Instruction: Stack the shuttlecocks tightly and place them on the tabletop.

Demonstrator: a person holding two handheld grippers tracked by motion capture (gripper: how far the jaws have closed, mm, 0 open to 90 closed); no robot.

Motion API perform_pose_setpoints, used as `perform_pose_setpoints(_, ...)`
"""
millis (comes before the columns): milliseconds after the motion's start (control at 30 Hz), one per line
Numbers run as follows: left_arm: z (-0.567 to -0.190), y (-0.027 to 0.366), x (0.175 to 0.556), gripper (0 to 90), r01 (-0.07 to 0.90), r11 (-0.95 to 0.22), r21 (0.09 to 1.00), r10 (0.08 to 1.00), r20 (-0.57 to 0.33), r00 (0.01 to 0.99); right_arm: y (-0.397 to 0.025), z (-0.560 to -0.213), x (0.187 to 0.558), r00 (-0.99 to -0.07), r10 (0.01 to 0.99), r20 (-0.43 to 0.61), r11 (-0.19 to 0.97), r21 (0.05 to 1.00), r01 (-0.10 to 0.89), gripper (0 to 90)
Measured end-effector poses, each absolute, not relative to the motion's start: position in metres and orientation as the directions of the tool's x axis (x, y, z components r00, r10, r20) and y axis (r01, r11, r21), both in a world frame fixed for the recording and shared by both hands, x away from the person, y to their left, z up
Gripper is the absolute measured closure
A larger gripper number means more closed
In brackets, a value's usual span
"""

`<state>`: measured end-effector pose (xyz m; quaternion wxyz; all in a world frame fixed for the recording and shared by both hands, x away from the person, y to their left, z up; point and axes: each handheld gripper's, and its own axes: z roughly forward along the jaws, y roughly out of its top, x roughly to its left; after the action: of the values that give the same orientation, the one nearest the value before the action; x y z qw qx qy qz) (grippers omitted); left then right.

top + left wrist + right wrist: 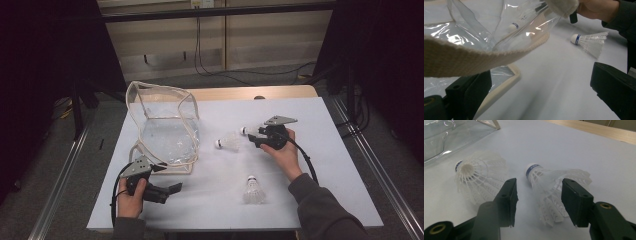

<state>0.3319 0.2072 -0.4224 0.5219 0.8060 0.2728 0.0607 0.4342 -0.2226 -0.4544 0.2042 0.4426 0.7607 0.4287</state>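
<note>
I have the right gripper (252,135) out over the middle of the surface (330,165); its jaws stand released, spread to either side of a shuttlecock (554,187) that lies on its side between them, cork pointing away from me; the jaws sit close beside the feathers, and I cannot tell whether either one touches them; in the high view this shuttlecock (248,131) shows just its white cork at the gripper's tip. A second shuttlecock (228,142) lies just left of it, also on its side, between the gripper and the bag (165,127); in the right gripper view it (477,178) rests outside my left jaw with its open skirt towards the camera. A third shuttlecock (253,190) stands on its skirt, cork up, nearer my edge of the surface, well apart from the other two; the left gripper view sees it (590,42) beyond the bag's edge.

My left gripper (167,191) sits at the near left of the surface, just in front of the bag; its jaws are released and wide apart, holding nothing; the bag's woven trim (474,58) runs across the left gripper view above one jaw. The bag is clear plastic with pale edging, standing open at the left of the surface.
</note>
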Motion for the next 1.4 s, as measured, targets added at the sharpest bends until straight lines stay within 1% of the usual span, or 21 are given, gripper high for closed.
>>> perform_pose_setpoints(233, -0.4225, 0.2073, 0.3319, 3.7, 0.377, -0.305, 0.874, 0.503, -0.188, 0.844, -0.2217, -0.4545, 0.4354, -0.529, 0.847, 0.053, 0.256, 0.832, 0.493, 55.1)
perform_pose_setpoints(667, -0.4226, 0.2072, 0.332, 3.8, 0.377, -0.303, 0.875, 0.503, -0.189, 0.844, -0.2185, -0.4574, 0.4386, -0.534, 0.843, 0.057, 0.264, 0.822, 0.505, 68.3)
perform_pose_setpoints(933, -0.4227, 0.2072, 0.3318, 3.7, 0.38, -0.302, 0.874, 0.503, -0.193, 0.843, -0.2194, -0.459, 0.4388, -0.547, 0.835, 0.066, 0.271, 0.815, 0.512, 82.9)
perform_pose_setpoints(1067, -0.4224, 0.2073, 0.3318, 3.7, 0.376, -0.305, 0.875, 0.502, -0.188, 0.844, -0.2196, -0.4595, 0.4387, -0.557, 0.827, 0.073, 0.276, 0.811, 0.516, 87.6)
perform_pose_setpoints(1400, -0.422, 0.2078, 0.3315, 3.7, 0.379, -0.297, 0.876, 0.504, -0.193, 0.842, -0.2219, -0.4598, 0.4377, -0.568, 0.82, 0.072, 0.285, 0.81, 0.513, 90.0)
